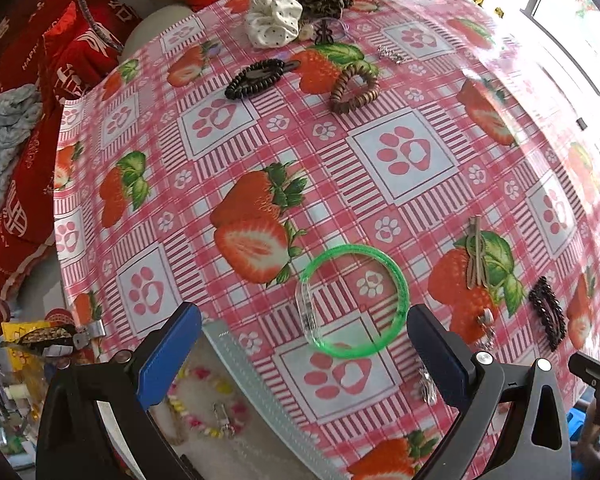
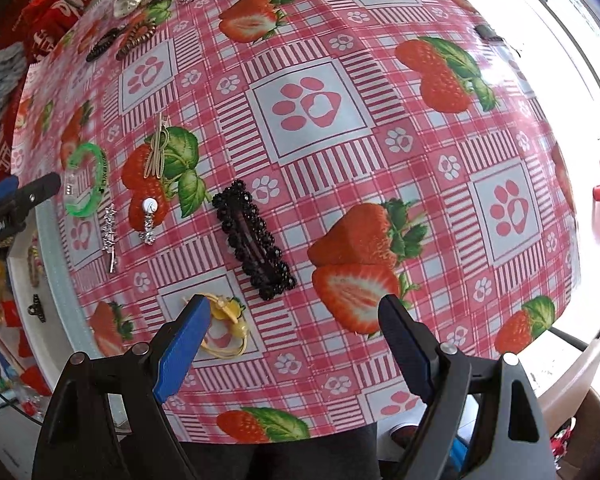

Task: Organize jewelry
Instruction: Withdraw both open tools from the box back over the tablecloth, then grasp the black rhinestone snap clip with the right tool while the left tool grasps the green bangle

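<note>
My left gripper [image 1: 304, 356] is open and points down at the strawberry-print tablecloth [image 1: 400, 152]. A green bangle [image 1: 400, 284] with a clear section lies flat just ahead of its fingertips, touching neither pad. The right gripper [image 2: 296, 344] is also open, with nothing between its fingers. A black beaded hair clip [image 2: 254, 240] lies just beyond it, and a yellow hair tie [image 2: 224, 328] sits by its left finger [image 2: 184, 344]. In the right wrist view the bangle [image 2: 86, 184] and the left gripper [image 2: 24, 190] show at the far left.
A white tray [image 1: 236, 432] at the table's near edge holds a pastel bead bracelet [image 1: 204, 400]. Two silver earrings [image 2: 110, 236], [image 2: 150, 220] and a beige hair tie [image 2: 160, 148] lie between the grippers. Far across are a dark bead clip [image 1: 256, 78], a brown bracelet [image 1: 354, 88] and scrunchies [image 1: 274, 18].
</note>
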Tool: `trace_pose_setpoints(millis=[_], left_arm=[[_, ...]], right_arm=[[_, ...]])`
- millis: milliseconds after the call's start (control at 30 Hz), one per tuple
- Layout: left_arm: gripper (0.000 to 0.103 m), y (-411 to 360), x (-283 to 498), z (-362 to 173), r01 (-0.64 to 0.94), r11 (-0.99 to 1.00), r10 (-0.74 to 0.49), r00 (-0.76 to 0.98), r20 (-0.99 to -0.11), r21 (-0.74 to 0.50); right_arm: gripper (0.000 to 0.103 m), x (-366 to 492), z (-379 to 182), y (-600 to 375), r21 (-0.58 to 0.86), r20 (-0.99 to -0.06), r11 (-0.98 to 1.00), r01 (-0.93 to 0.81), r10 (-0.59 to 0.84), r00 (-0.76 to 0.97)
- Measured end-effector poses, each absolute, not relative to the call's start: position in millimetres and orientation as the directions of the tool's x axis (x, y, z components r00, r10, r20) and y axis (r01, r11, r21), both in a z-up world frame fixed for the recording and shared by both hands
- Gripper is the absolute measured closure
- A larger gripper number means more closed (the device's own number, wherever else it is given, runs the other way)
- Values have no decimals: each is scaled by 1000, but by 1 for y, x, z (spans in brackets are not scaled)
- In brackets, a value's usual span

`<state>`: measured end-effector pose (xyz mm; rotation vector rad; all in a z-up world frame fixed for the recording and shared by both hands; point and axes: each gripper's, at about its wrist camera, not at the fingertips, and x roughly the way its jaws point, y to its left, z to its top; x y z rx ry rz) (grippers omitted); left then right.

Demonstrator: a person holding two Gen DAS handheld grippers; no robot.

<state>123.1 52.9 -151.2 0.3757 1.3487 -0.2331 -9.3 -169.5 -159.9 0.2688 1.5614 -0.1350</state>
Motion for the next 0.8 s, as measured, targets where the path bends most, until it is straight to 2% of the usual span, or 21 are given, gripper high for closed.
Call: trace_pose_setpoints(millis=[400,500,800], left_arm=[[0,54,140,-181,365,917,101,177,-979,160],[11,56,144,-190,369,916,111,149,-983,159],[11,54,148,-202,383,916,75,124,-989,117]], right_arm=[[15,24,-183,-149,41,-999,979,201,44,-12],[15,34,-189,-144,36,-999,980,197,39,-15],[15,54,-211,-128,-19,-999,988,152,-14,-31]])
